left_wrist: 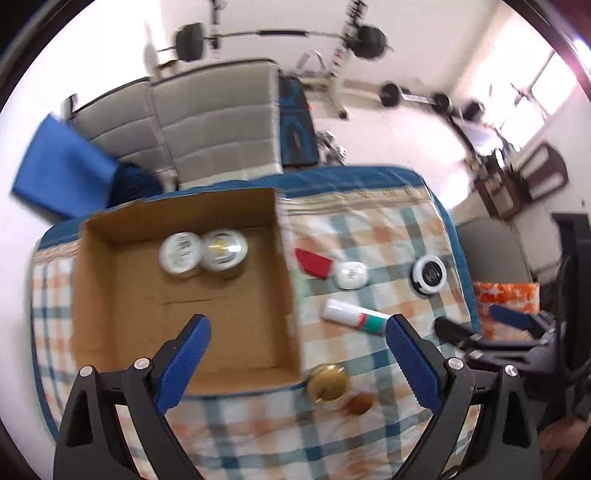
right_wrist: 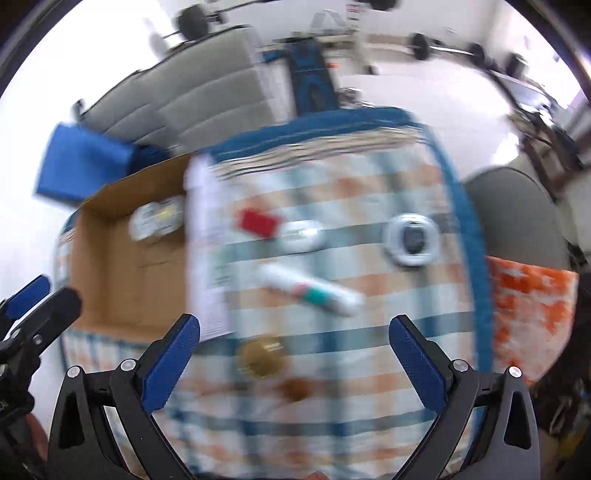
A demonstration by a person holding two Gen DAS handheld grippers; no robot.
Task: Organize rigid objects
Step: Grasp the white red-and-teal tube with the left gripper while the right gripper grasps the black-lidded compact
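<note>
This is a room in a home that is also used as a gym. A big barbell [left_wrist: 279, 35] rests on a rack by the far wall, more weights [left_wrist: 413, 96] lie on the pale floor, and a grey mattress [left_wrist: 177, 122] leans up beside them. In front stands a bench with a checked cloth [left_wrist: 388, 236] in orange, blue and white, holding a cardboard box [left_wrist: 184, 295] and small home things like a tube [left_wrist: 354, 315] and little jars [left_wrist: 203, 253], and bright light comes in through a window [left_wrist: 535, 96] on the right.

Checked bedspread [left_wrist: 369, 435], cardboard box [left_wrist: 122, 314], toothpaste tube [left_wrist: 351, 315]
</note>
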